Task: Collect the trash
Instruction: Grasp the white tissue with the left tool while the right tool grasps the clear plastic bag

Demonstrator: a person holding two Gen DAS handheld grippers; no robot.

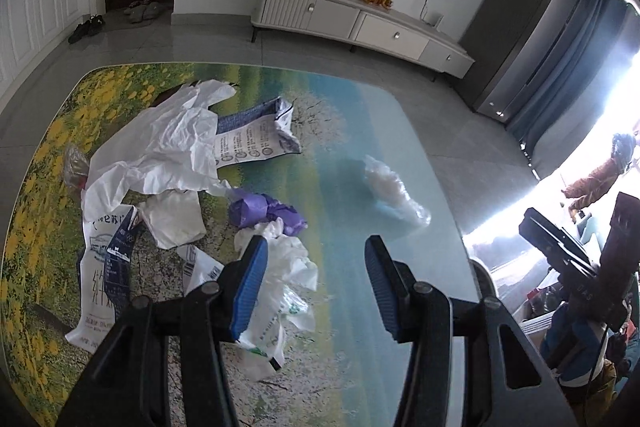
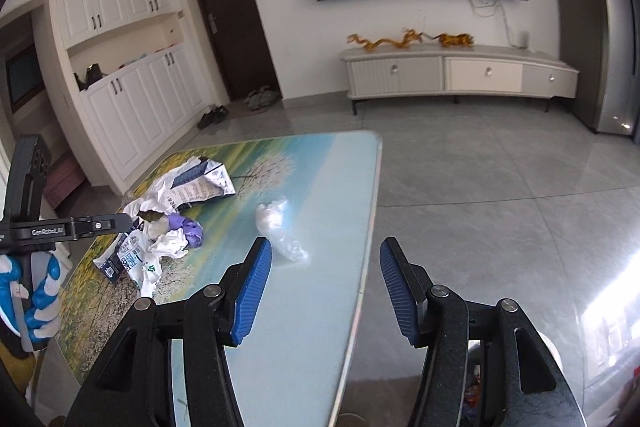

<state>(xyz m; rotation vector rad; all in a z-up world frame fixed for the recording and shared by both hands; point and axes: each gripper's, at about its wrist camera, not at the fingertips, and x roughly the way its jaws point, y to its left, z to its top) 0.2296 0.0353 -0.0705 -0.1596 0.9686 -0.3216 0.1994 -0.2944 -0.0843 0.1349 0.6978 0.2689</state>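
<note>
Both empty, fingers wide open: left gripper [image 1: 316,263] over white wrapper [image 1: 280,279], lower centre. Risk: thin clear bag [image 2: 280,227] slides off desk [image 2: 320,327] edge, mid-frame.

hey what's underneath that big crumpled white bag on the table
The white bag lies over one end of a printed carton, and a clear wrapper pokes out at its left edge. Whatever else sits beneath its middle is covered and cannot be seen.
</note>
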